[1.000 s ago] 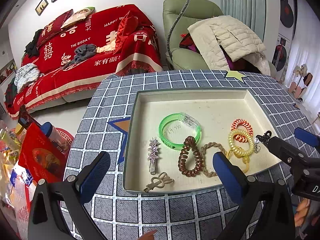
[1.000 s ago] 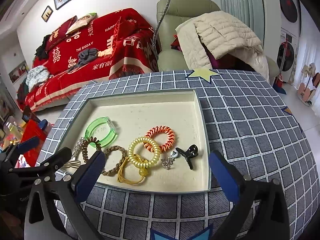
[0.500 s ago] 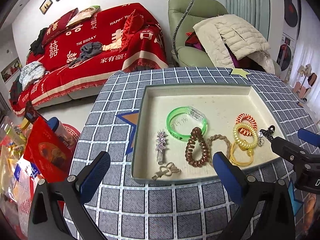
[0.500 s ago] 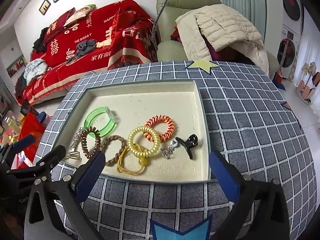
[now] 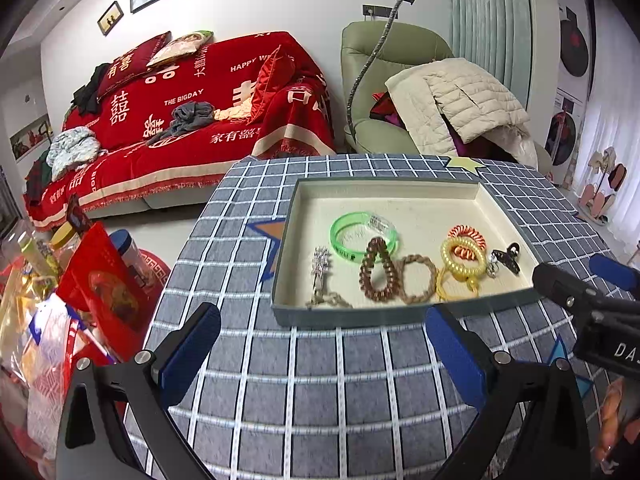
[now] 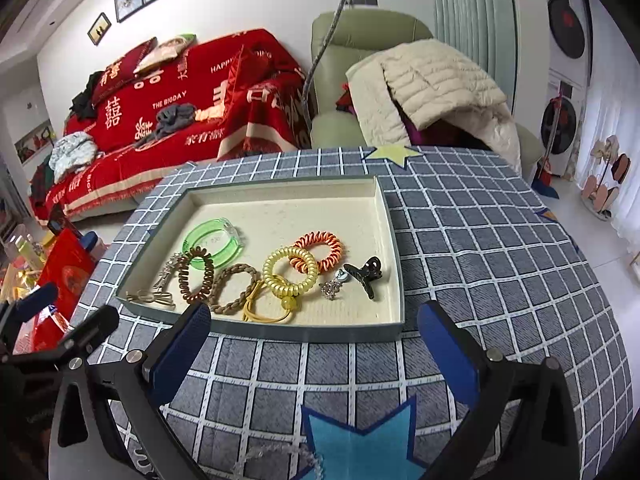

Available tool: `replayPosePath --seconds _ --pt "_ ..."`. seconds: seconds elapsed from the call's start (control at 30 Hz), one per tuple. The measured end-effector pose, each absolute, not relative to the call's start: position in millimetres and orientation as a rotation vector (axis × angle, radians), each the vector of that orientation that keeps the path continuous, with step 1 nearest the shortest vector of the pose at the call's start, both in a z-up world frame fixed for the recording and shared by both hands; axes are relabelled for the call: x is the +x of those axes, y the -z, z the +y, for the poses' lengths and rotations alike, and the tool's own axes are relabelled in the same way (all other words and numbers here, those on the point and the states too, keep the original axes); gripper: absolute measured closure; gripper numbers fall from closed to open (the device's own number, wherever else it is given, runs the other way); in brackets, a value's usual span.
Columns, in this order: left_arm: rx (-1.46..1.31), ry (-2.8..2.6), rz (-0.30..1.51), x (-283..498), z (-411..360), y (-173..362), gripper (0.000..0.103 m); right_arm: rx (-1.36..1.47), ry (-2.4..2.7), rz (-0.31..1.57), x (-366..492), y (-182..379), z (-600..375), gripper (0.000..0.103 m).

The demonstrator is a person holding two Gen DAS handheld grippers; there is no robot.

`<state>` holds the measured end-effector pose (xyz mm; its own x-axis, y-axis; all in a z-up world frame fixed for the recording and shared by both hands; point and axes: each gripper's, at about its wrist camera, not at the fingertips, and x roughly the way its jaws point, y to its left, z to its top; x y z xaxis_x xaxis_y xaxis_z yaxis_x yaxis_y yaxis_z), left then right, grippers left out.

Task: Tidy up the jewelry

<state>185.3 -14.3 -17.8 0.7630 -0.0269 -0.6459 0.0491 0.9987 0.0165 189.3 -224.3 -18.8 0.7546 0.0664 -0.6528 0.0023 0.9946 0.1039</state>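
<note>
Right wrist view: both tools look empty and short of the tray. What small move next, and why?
Probably ease the right tool forward over the tray wall toward the black claw clip. Its jaws are open and empty, still short of the tray, and the clip lies apart from the tangled hair ties, nearest that side, so it looks easiest to pick first.

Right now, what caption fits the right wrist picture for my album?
Open right gripper hovers before a tray of hair ties, a green bangle and a black claw clip.
</note>
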Motion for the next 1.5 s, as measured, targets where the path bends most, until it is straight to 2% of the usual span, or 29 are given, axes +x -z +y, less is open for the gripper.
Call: replayPosePath --seconds 0.37,1.5 --pt "0.022 0.007 0.656 155 -12 12 0.000 0.029 0.019 0.606 148 -1 -209 0.000" --pt "0.013 -0.007 0.636 145 -1 4 0.000 0.024 0.039 0.584 130 -9 -209 0.000"
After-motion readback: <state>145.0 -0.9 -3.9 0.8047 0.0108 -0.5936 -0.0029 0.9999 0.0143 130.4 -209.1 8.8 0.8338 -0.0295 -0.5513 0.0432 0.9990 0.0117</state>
